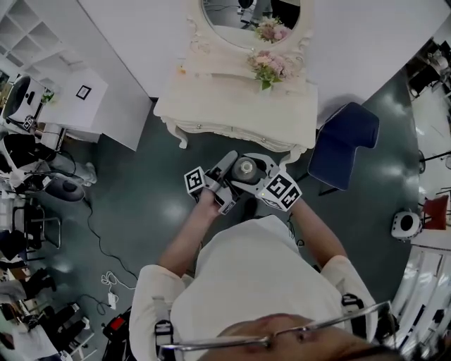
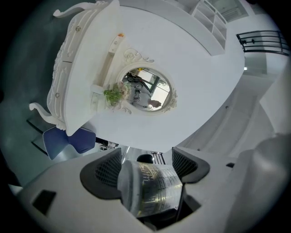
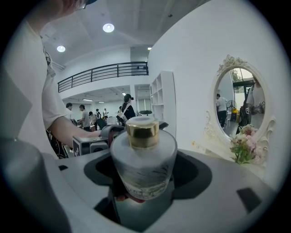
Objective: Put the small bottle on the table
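The small frosted bottle (image 1: 245, 168) with a gold cap hangs in the air in front of the white dressing table (image 1: 211, 106), between my two grippers. In the left gripper view the bottle (image 2: 152, 186) lies sideways between the black pads, and my left gripper (image 2: 146, 175) is shut on it. The right gripper view has the bottle (image 3: 144, 159) upright, with my right gripper (image 3: 145, 175) shut around its body. From the head view the left gripper (image 1: 229, 175) and the right gripper (image 1: 261, 175) meet at the bottle, short of the table's front edge.
On the table stand an oval mirror (image 1: 246, 21) and pink flowers (image 1: 268, 65). A blue chair (image 1: 345, 144) stands to the table's right. White shelving (image 1: 42, 49), office chairs and cables fill the left. Several people stand far behind in the right gripper view.
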Motion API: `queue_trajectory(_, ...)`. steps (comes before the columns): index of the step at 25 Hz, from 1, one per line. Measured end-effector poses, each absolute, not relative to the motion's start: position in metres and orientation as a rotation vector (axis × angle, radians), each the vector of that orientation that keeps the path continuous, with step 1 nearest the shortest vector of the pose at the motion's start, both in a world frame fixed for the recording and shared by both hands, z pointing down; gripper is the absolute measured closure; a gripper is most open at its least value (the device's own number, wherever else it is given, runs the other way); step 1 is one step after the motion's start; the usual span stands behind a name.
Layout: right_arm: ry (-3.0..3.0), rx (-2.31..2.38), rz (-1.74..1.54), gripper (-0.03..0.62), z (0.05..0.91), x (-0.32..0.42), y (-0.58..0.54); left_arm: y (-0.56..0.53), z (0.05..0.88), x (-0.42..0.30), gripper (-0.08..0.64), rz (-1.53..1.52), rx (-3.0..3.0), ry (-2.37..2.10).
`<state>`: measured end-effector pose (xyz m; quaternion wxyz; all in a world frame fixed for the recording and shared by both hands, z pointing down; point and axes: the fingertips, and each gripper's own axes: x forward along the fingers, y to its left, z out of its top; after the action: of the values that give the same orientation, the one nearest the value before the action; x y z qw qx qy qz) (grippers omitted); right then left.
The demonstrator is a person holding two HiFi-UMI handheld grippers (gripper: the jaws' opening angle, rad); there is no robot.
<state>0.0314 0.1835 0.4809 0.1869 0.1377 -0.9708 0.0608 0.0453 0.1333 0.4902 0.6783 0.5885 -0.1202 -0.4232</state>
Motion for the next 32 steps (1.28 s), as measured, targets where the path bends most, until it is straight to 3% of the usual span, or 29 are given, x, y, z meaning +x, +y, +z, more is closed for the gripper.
queue_trajectory(18,-2.716,0.319,0.192,0.249,0.496,0.075,0.065,0.014,0.505,0.088,0.218,-0.962,1.31,-0.308)
queue_trajectory(32,-2.692,0.414,0.23,0.249,0.508,0.039,-0.017,-0.068,0.517,0.056,0.218,-0.874,1.311,-0.267)
